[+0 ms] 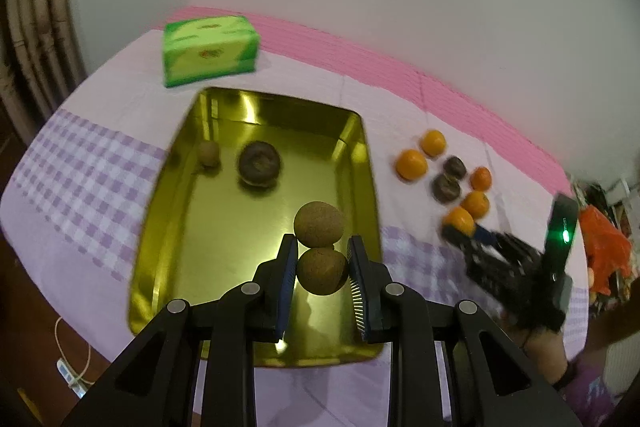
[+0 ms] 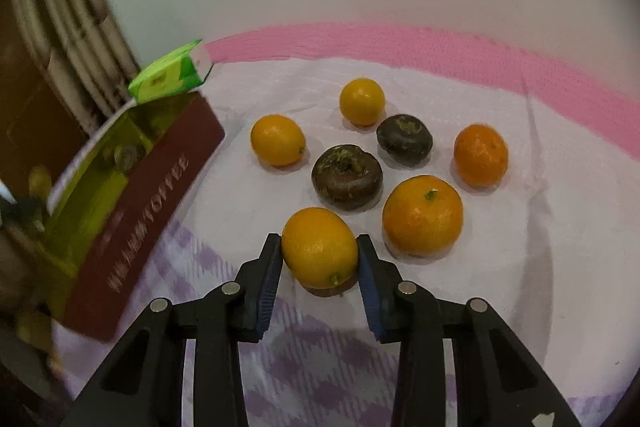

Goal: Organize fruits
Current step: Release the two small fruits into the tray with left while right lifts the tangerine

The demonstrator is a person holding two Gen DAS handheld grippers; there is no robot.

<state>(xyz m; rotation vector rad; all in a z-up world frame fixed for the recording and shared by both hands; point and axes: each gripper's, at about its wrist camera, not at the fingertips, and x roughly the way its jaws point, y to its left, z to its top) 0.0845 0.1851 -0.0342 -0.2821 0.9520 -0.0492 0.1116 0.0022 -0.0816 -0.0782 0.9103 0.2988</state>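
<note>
Between the left gripper's (image 1: 322, 253) pads a brown round fruit (image 1: 322, 270) is sitting, jaws closing on its sides, hanging over the near end of the gold tin (image 1: 256, 131). Just ahead of it another brown fruit (image 1: 319, 223) is touching it; farther ahead a dark fruit (image 1: 259, 163) and a small brown one (image 1: 209, 153) are lying in the tin. To the right, the right gripper (image 2: 319, 253) is pinching an orange (image 2: 319, 248) on the cloth (image 2: 520, 267); whether lifted, can't tell. Ahead of it four more oranges and two dark fruits are waiting. Step looks like sorting into the tin: next the left needs to let go, the right to lift and carry leftward over the tin wall.
</note>
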